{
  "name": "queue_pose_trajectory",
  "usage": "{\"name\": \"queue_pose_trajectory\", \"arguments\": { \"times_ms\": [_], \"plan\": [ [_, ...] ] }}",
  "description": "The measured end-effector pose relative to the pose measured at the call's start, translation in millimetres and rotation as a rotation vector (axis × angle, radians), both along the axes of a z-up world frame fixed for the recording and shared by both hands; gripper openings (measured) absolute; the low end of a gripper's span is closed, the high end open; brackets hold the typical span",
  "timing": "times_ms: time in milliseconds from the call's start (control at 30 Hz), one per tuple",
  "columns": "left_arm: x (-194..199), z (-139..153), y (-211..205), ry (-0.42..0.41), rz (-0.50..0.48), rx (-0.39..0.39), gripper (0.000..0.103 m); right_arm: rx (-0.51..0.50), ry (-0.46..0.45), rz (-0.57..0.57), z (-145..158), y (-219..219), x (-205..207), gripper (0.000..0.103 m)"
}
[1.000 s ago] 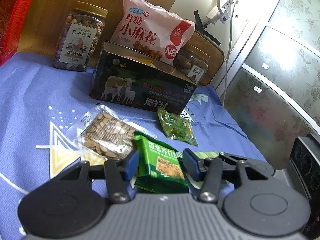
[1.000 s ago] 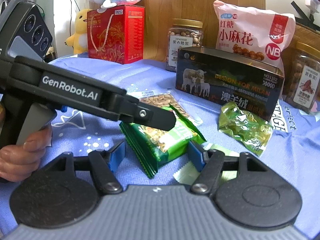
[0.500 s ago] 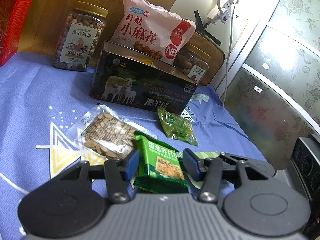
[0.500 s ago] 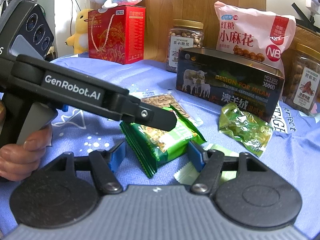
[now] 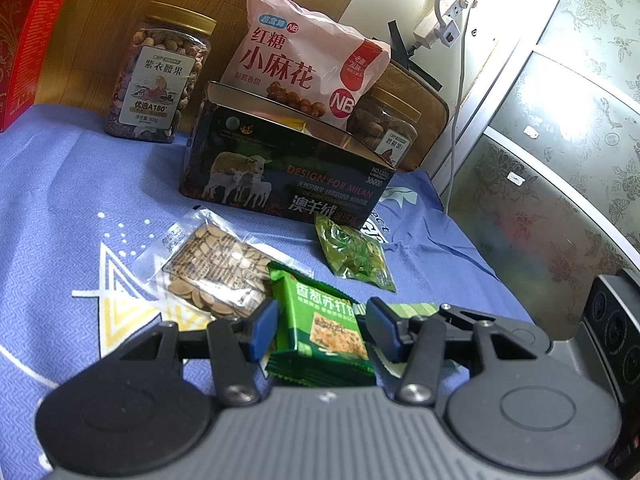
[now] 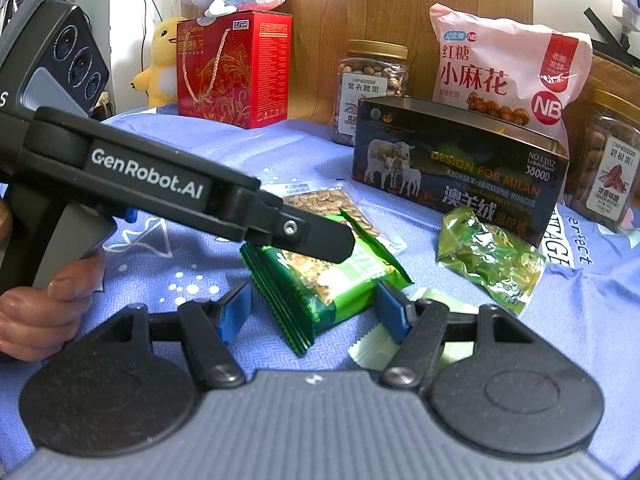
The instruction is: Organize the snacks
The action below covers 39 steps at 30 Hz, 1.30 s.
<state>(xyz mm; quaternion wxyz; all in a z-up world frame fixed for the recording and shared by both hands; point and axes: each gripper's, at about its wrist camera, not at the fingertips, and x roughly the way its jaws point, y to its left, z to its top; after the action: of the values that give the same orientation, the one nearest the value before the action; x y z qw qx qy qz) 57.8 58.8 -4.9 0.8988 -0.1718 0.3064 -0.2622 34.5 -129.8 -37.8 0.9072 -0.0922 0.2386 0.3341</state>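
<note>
Nothing has shifted over the last second: both hands hold still, so the pick-up is paused mid-step, not progressing. The left gripper [image 5: 321,330] has its jaws closed partway on the green cracker packet [image 5: 320,312], apparently pinching its sides, though the contact on the right pad is hard to confirm. From the right wrist view the packet sits tilted, one end raised off the blue cloth [image 5: 80,200] covering the tabletop. The right gripper [image 6: 312,312] waits with jaws spread wide, gripping nothing. The packet is glossy crinkled foil with serrated ends. Beside it lie a clear flat pouch of seeds [image 5: 212,272] and a translucent green candy bag [image 5: 352,256]. Behind stands the rigid, open dark tin box [image 5: 288,176], the likely destination.
</note>
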Motion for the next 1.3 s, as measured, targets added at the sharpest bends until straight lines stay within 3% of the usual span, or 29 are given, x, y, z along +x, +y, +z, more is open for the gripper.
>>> {"name": "queue_pose_trajectory", "arguments": {
  "times_ms": [1033,1300],
  "plan": [
    [-0.9,-0.1,-0.6,-0.001,-0.001,0.0,0.05,-0.005,-0.01,-0.002,0.0,0.5,-0.5,0.07],
    [-1.0,0.8,1.9,-0.012,-0.006,-0.012,0.047,-0.004,-0.043,-0.029,1.3,-0.5,-2.5,0.059]
  ]
}}
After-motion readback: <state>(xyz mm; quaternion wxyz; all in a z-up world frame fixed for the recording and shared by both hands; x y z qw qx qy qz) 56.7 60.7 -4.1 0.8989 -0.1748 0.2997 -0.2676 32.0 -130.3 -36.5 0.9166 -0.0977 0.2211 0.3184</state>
